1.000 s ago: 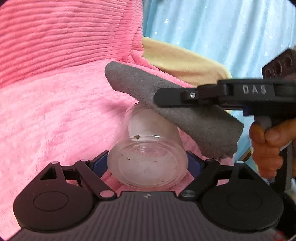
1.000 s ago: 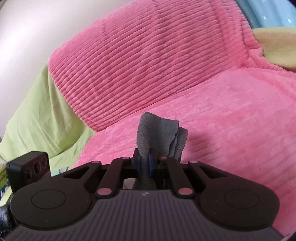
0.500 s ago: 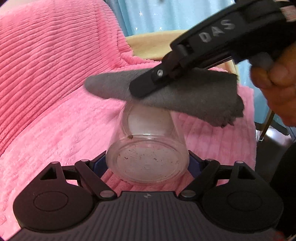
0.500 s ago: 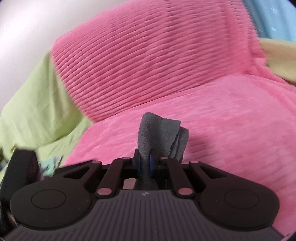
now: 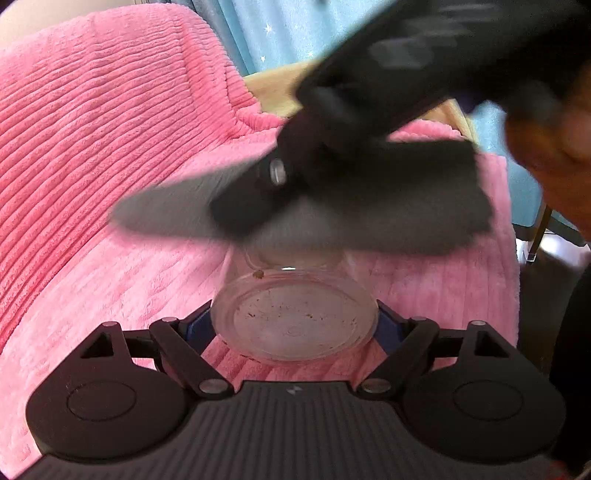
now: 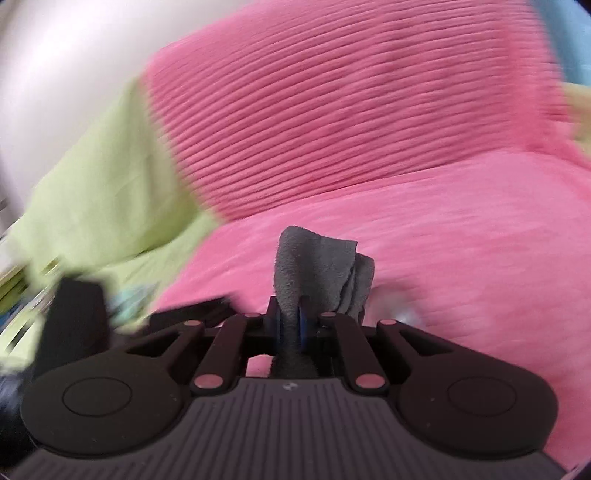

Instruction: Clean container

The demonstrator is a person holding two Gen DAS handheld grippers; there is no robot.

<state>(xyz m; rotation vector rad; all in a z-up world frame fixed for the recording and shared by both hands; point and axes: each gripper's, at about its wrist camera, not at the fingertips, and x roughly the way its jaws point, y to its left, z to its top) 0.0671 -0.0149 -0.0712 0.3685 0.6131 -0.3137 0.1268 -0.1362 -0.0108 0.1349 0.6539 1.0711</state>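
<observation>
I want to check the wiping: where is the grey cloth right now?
The grey cloth is pinched in the right gripper; in the left wrist view it lies across the far end of the clear jar, which the left gripper holds.

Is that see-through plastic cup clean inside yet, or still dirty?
Still dirty. The clear plastic container, gripped by the left gripper, shows brown specks on its base and one larger crumb. The grey cloth covers its far end.

Ahead of your tongs lies a ribbed pink blanket point(image 5: 110, 147); a blue starred curtain point(image 5: 280, 33) hangs beyond, green fabric point(image 6: 107, 177) to the left.
</observation>
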